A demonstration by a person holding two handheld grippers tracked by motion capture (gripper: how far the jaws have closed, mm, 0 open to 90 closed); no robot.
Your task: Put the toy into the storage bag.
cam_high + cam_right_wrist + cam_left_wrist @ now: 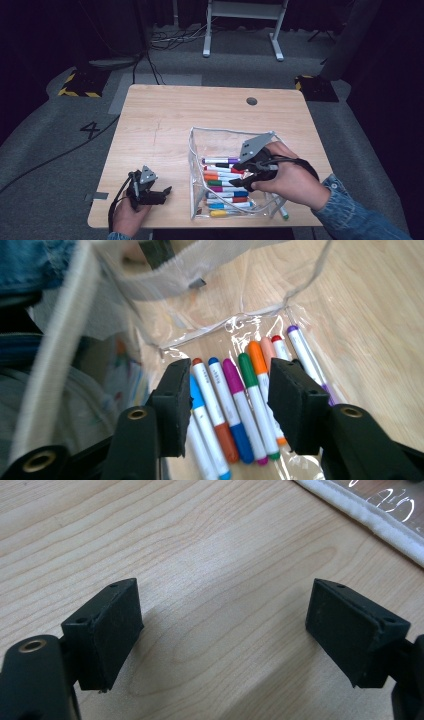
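At the near edge of the wooden table (165, 115), at about seven o'clock in the high view, the left gripper (161, 192) lies low over the wood in the person's left hand (127, 217), pointing toward three o'clock; in the left gripper view its two black jaws stand spread wide with bare tabletop between them, and the white hem of the pouch crosses the corner at one o'clock. Just beyond it, near five o'clock on the table, stands the clear plastic pouch (197, 145), its top open and its white rim held up in a loop. On its floor lie the markers (225, 187), side by side in a row running from near to far: yellow nearest, then blue, red, dark blue, magenta, green, orange, red and purple farthest. The right gripper (239, 175), held in the right hand (290, 180) that comes in from five o'clock with a denim sleeve (355, 215), reaches into the pouch mouth from the three o'clock side, above the middle of the row. In the right gripper view (230, 395) its jaws stand apart with nothing pinched, the markers (235, 400) lying below and beyond the pads. Farther off, at one o'clock on the table, a round cable hole (251, 101) sits in the wood.
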